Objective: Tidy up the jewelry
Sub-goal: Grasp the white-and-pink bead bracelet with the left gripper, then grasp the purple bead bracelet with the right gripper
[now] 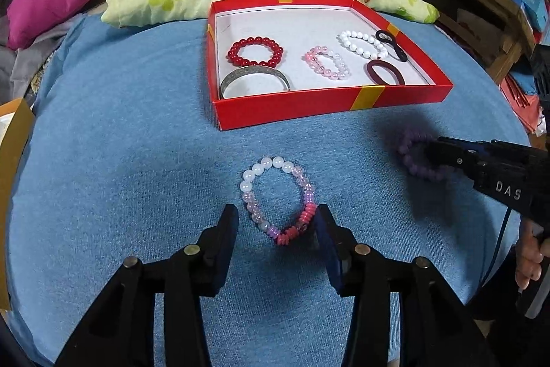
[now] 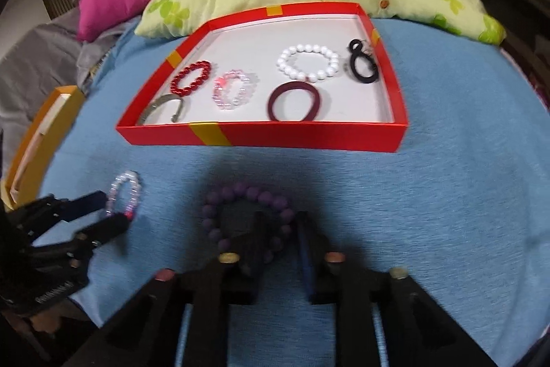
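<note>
Two bracelets left on the blue bed cover, one gripper at each

The left gripper point(image 1: 278, 229) stands with jaws partly open around the near end of the pink-and-white bracelet point(image 1: 276, 198), not pinching it; the right gripper point(image 2: 280, 229) has narrow jaws closed on the purple bracelet point(image 2: 245, 215) (a blurred view). Both lie near the front edge of the bed, short of the red box point(image 1: 292, 109). To do this well — close the left jaws across one strand of beads, lift clear of the box wall, and set each down in a bare patch.
</note>
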Available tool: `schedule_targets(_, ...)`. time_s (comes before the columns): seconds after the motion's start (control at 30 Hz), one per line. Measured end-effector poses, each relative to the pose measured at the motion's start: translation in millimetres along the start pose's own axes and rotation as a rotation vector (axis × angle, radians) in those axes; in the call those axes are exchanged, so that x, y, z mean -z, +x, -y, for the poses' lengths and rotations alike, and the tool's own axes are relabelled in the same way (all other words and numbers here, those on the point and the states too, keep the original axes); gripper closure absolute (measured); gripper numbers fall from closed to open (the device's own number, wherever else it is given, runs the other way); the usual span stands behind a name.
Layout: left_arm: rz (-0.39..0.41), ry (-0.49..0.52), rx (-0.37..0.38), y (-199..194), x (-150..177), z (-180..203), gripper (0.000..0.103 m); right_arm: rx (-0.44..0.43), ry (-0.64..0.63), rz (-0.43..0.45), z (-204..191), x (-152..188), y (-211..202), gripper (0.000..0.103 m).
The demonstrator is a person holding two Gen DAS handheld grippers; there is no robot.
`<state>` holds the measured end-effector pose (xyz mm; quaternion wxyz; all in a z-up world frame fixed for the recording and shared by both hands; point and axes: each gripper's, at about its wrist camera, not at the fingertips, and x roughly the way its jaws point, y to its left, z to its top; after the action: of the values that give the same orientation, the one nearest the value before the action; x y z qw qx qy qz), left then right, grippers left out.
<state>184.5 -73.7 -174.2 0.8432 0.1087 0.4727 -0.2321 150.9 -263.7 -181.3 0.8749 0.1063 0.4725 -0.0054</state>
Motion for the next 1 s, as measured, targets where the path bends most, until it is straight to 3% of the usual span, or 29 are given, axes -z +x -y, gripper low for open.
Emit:
schedule_targets(0.13,-0.002,-0.017,0.012,-1.2,0.3,-4.1,0.053,-0.01,0.016,0.0,5.0,0.3,-2.7,0.093)
schedule_targets(0.23,-0.011,-0.023,0.012,1.6,-0.1,-3.1,0.04,-0.013,0.019,-0.004,5.7,1.1,-2.6,0.093)
schedule_targets(0.43,0.005,-0.021,0.018,4.5,-1.2,-3.3,0.039,-0.032,0.058,-0.018,9.8,0.2,-1.0,0.092)
schedule_targets(0.47,0.01,-0.028,0.023,4.3,-1.9,-4.6,0.043,-0.035,0.061,-0.019,10.1,0.2,-1.1,0.092)
schedule_targets(0.6,0.025,-0.034,0.058,2.3,-2.6,-5.7,0.082,-0.07,0.086,-0.029,15.6,-1.7,-2.5,0.091)
schedule_targets(0.63,0.025,-0.032,0.072,2.3,-2.4,-5.0,0.085,-0.086,0.096,-0.034,18.1,-2.5,-3.2,0.091)
schedule_targets(0.87,0.029,0.01,0.106,-0.6,-0.6,2.8,0.092,-0.152,0.093,-0.03,24.0,-3.5,-8.8,0.088)
schedule_targets(1.0,0.021,-0.001,0.104,0.7,-0.5,-0.1,0.092,-0.174,0.044,-0.033,14.2,-1.3,-8.2,0.059)
